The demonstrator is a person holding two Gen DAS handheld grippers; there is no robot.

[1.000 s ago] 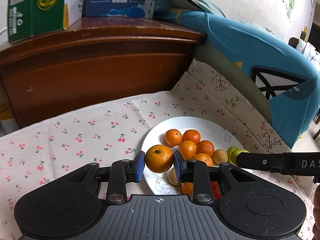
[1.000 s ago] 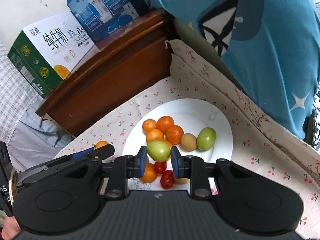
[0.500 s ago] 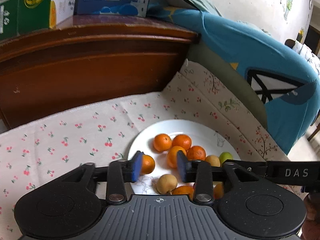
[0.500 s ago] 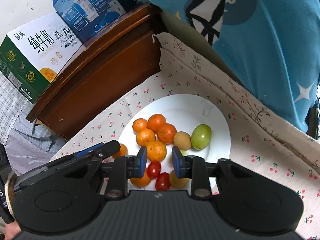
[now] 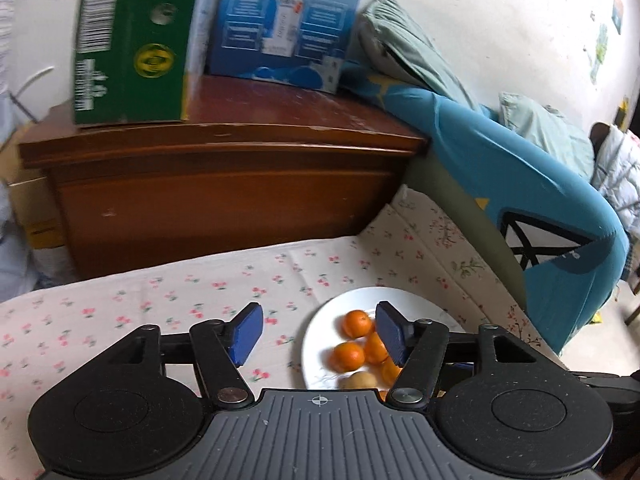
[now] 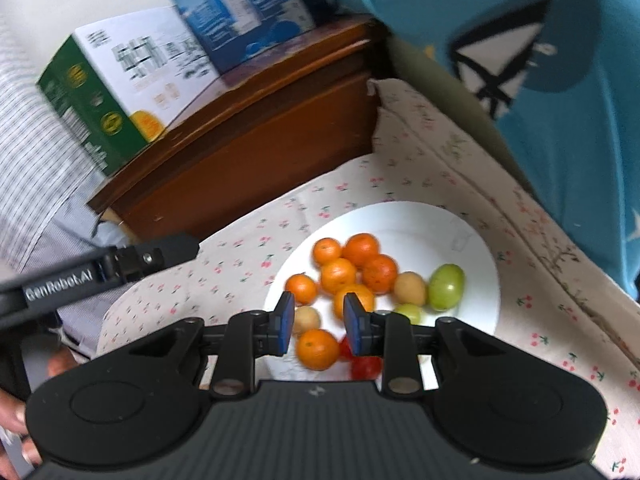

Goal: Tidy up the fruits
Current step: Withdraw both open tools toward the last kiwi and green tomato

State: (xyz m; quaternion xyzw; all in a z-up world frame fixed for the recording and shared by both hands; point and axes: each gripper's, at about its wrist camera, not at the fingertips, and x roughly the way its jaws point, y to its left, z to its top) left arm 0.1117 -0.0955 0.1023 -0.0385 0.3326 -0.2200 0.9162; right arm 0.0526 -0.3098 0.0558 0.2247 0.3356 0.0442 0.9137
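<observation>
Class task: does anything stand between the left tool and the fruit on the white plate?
Nothing visible does. The left tool is open and empty, over the cherry-print cloth at the white plate rim, oranges just ahead.

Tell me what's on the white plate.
On the plate: seven oranges, two yellowish fruits, two green fruits, red tomatoes. The right gripper hides the plate's near edge.

2 cartons (image 5: 132,40) on wooden cabinet (image 5: 224,184); cherry-print cloth (image 5: 160,300) below.
</observation>
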